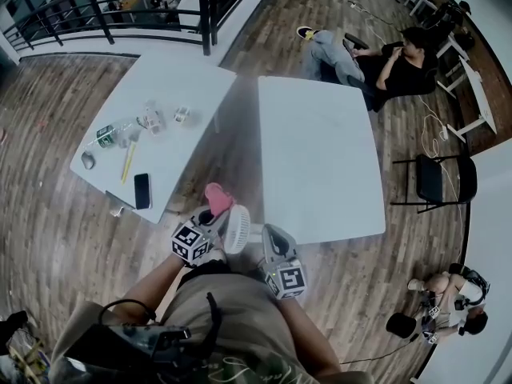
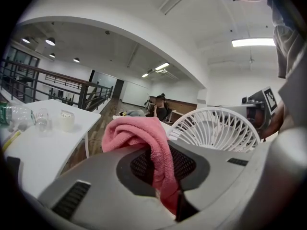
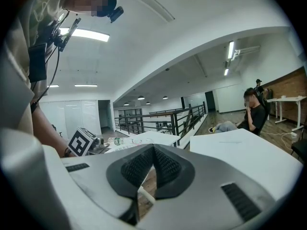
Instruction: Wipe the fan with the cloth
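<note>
My left gripper [image 1: 214, 214] is shut on a pink cloth [image 1: 218, 198]. In the left gripper view the cloth [image 2: 139, 131] hangs bunched out of the jaws of that gripper [image 2: 158, 162], just left of the fan's grille. The small white fan [image 1: 237, 229] hangs in the air in front of the person, between the two grippers. Its round grille [image 2: 216, 128] faces the left gripper. My right gripper [image 1: 268, 232] is at the fan's right side. In the right gripper view its jaws [image 3: 152, 164] are closed on a thin white part of the fan [image 3: 144, 195].
A white table [image 1: 180, 82] at the left holds a phone [image 1: 142, 190], a bottle [image 1: 108, 134] and small items. A second white table [image 1: 320, 158] is ahead on the right. A person [image 1: 400, 62] sits beyond it, a black chair [image 1: 436, 178] stands at the right, and a railing [image 1: 112, 6] is at the back.
</note>
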